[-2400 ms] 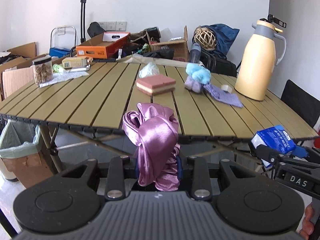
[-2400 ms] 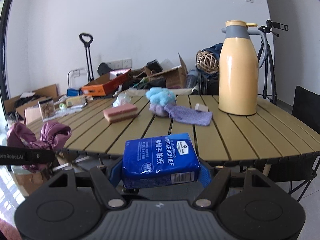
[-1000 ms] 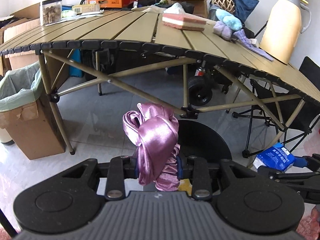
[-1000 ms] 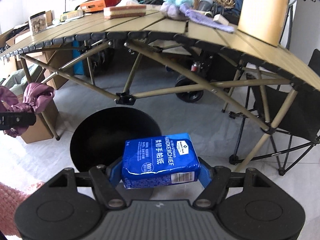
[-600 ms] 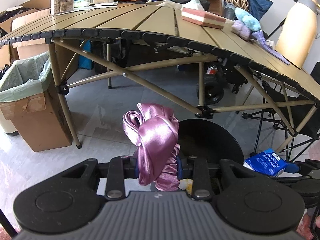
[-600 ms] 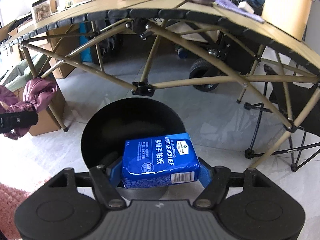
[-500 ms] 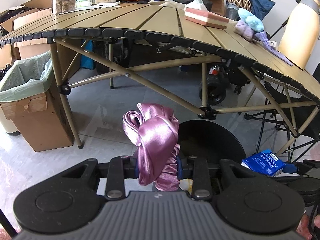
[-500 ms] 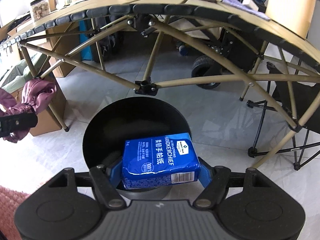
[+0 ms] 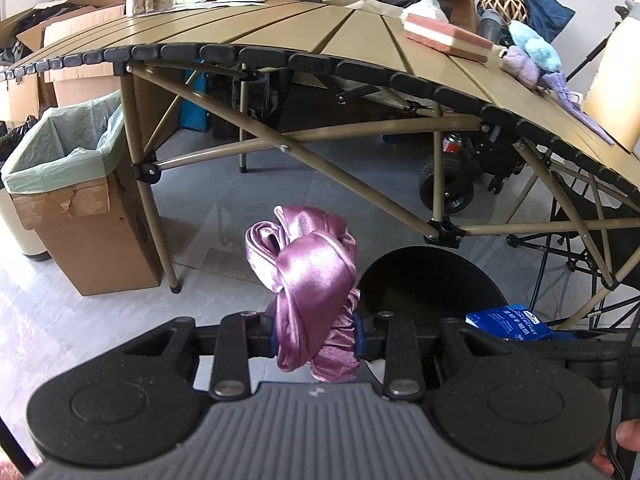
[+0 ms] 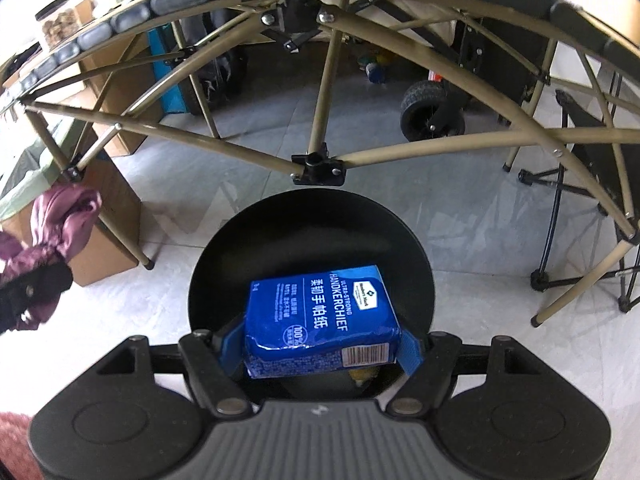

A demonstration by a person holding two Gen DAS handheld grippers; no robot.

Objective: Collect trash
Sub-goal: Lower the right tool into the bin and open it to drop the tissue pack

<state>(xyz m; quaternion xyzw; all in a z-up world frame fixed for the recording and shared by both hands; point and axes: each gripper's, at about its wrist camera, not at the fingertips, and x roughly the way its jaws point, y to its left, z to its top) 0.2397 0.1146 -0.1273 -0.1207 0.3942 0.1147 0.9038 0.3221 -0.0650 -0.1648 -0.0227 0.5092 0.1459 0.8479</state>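
- Two grippers hang low beside the table [image 9: 360,28], both tilted down at the floor, each with its jaws pinching a load.
- Left gripper [image 9: 316,336]: jaws squeezed tight on a pink satin cloth [image 9: 308,276], which bunches up above the fingers; it hangs over bare floor, just left of the bin [image 9: 428,284].
- Right gripper [image 10: 320,348]: jaws set wide, pressed on both ends of a blue tissue pack [image 10: 320,320]; the pack sits over the near part of the bin's [image 10: 312,236] round black mouth, inside the rim line.
- Bin's far rim lies just short of the table's black strut joint [image 10: 318,168]; struts fan up and outward from it.
- Open grey floor lies left and right of the bin.
- Lined cardboard box [image 9: 76,200] stands well left, against a table leg [image 9: 150,216].
- Folding chair legs [image 10: 560,280] crowd the right side.
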